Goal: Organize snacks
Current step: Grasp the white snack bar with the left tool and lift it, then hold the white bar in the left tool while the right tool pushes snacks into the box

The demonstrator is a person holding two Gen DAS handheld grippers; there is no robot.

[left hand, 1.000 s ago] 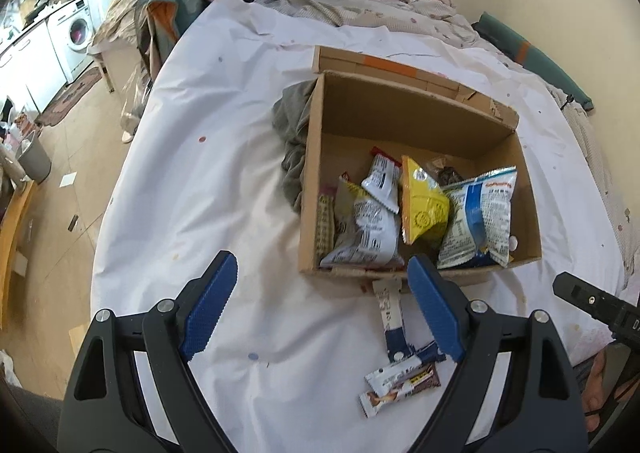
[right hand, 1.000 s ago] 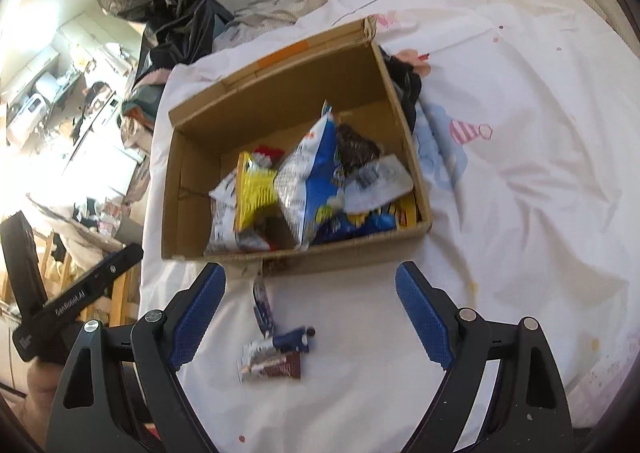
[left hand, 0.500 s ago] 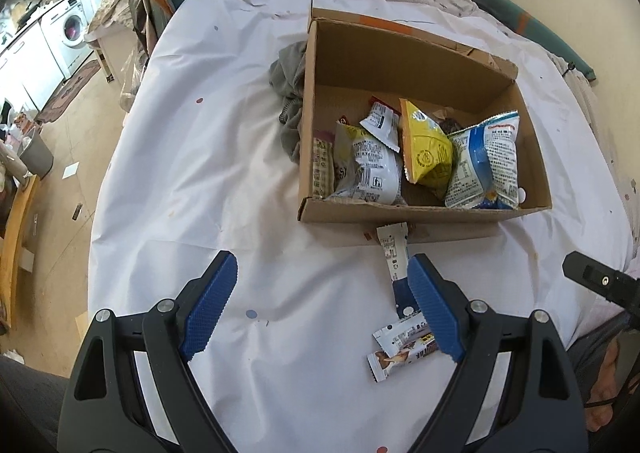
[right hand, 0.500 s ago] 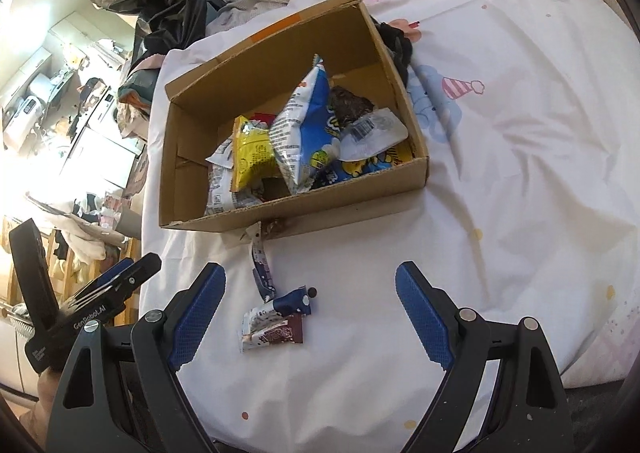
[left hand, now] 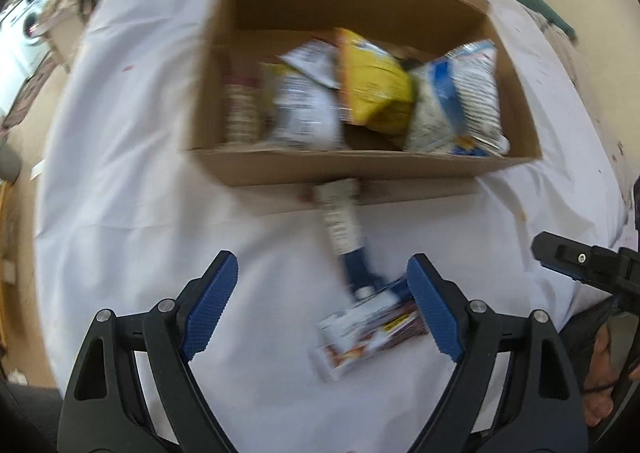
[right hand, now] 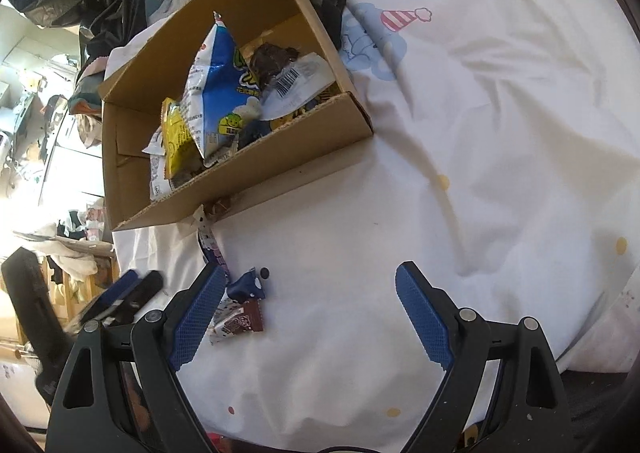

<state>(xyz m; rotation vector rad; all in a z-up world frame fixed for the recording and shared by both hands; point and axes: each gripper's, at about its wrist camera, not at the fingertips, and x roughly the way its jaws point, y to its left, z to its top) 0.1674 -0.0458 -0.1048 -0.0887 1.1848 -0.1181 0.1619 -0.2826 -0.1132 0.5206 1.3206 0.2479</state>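
Your left tongs [left hand: 320, 305] are gaping wide and just starting to close, with nothing pinched; your right tongs [right hand: 308, 313] are standing wide too, holding nothing.

The bars [left hand: 368, 329] are lying loose on the sheet [left hand: 128, 213], partly between the left pads and crowding the right-hand pad [left hand: 434, 313]. In the right view the same bars [right hand: 236, 319] are sitting just beside the left-hand pad [right hand: 198, 313], not between the fingers. A blue wrapper [left hand: 356, 269] is lying just beyond them, and a long white packet [left hand: 340, 213] is running from it up to the box [left hand: 360, 169], its far end tucked at the front wall.

Judging from this, you are lining up a pick of the loose bars to move them into the box. To do it well:
- Shift the left tongs toward the bars so the pile is sitting midway between the pads, not against one.
- Come down steeply and close across the narrow width of one bar, so the sheet is not being pinched with it.
- Keep the right tongs clear, since both are crowding the same pile.

Beyond, the box is already holding a yellow bag [left hand: 372, 89], a blue-and-white bag [right hand: 212, 77] and other packets; free floor is showing at the back.
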